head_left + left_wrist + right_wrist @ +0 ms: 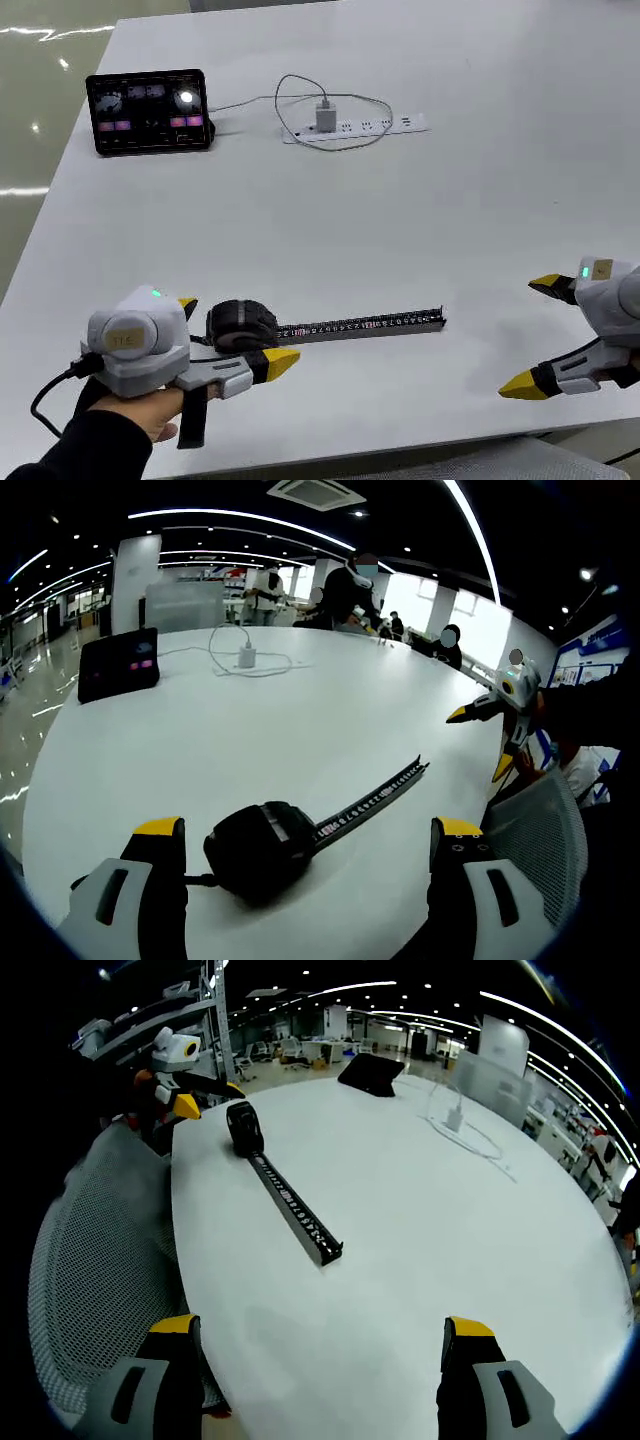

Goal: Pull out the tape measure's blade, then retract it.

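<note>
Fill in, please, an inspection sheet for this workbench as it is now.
Surface: white table.
Job's things: tape measure on the table, blade pulled out.
Clutter: tablet, power strip with charger, at the far side.
Grippers: left gripper open, jaws either side of the case; right gripper open, clear of the blade.
Cables: white cable looped at the strip; black cable behind left gripper.
Surroundings: people beyond the table, mesh chair beside it.
</note>
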A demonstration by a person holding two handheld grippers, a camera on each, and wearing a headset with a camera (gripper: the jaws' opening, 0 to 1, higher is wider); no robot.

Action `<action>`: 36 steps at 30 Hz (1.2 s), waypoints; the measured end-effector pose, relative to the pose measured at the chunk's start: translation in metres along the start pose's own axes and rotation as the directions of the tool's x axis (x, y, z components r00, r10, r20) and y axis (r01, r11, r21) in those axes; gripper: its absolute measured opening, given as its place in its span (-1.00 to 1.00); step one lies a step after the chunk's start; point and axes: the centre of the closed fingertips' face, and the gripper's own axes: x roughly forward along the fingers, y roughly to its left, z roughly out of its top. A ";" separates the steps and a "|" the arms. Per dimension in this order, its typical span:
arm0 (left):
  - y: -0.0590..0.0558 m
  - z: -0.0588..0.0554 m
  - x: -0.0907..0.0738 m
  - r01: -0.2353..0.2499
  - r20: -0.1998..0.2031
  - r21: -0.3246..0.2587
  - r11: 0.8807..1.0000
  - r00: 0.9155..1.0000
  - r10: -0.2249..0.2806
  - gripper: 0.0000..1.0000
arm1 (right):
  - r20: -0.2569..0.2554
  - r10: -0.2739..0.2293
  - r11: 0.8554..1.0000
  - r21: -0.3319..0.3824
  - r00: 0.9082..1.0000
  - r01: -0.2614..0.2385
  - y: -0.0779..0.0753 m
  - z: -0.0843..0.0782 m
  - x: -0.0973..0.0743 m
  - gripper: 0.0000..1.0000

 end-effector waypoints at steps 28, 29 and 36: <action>0.037 -0.022 0.024 -0.301 0.095 -0.090 0.949 0.946 0.309 0.98 | -0.120 0.121 0.964 -0.221 0.985 -0.145 -0.013 0.034 0.046 0.98; 0.040 -0.022 0.025 -0.307 0.095 -0.116 0.945 0.943 0.318 0.98 | -0.121 0.125 0.962 -0.228 0.985 -0.150 -0.015 0.034 0.049 0.98; 0.050 -0.017 0.031 -0.348 0.132 -0.140 0.927 0.921 0.365 0.98 | -0.138 0.141 0.955 -0.240 0.980 -0.171 -0.021 0.034 0.063 0.98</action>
